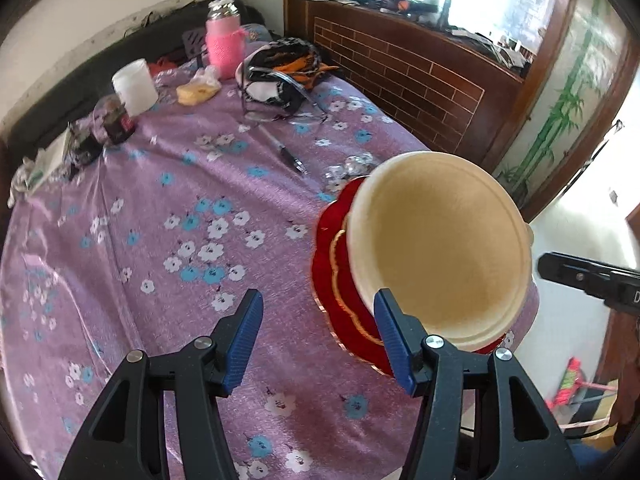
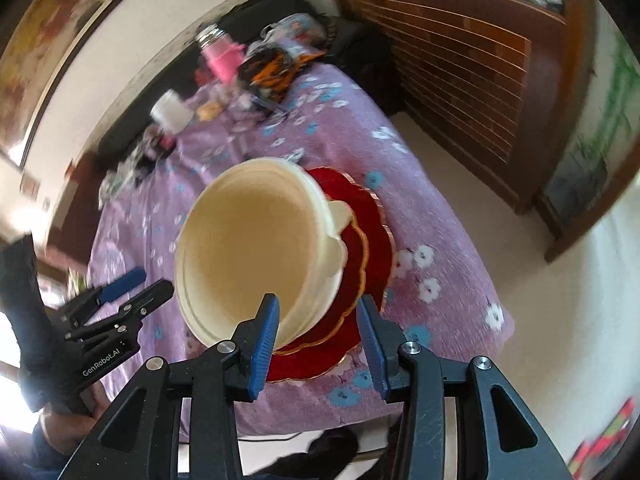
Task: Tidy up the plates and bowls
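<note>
A cream bowl with small ear handles sits on a stack of red, gold-rimmed scalloped plates near the right edge of the table. My left gripper stands open just left of the stack; only purple cloth and the plates' edge lie between its fingers. In the right wrist view the bowl and the red plates fill the middle. My right gripper is open, its fingers straddling the near rim of the stack without pressing on it. The left gripper shows at the bowl's left.
A purple flowered cloth covers the table. At the far end stand a pink flask, a white cup, a dark jar, a patterned bag with glasses, and a pen. A brick-patterned wall is on the right.
</note>
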